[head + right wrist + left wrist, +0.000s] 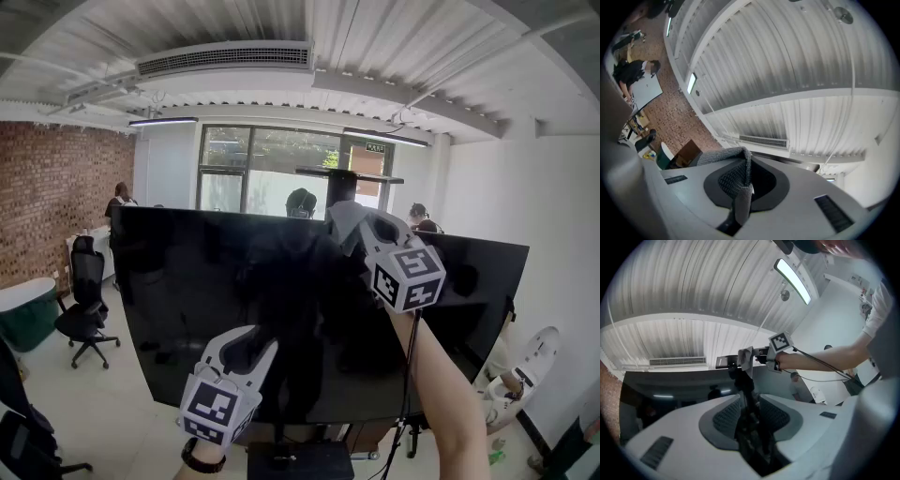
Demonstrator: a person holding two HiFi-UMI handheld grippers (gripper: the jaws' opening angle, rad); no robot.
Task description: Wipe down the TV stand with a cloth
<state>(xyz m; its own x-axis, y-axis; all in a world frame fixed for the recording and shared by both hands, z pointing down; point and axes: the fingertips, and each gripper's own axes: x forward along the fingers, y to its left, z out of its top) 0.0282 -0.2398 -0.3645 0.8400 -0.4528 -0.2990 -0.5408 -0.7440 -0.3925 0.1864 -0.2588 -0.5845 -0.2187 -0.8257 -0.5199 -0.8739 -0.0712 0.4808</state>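
The cloth (743, 197), grey and knitted, is pinched between the pressed-together fingers of the right gripper (746, 176), one fold humped over the fingertips and a strip trailing back between the pads. Ahead of these fingers there is only ribbed ceiling (787, 70), with a brick wall (670, 112) off to their left. The left gripper (749, 413) has its fingers a narrow gap apart with nothing gripped; just past them is the black TV (234, 300), and up beyond them the cloth hangs at the screen's top edge. Only the head view shows the dark stand (300, 461), under the TV and below both grippers, with an office chair (84, 300) farther left.
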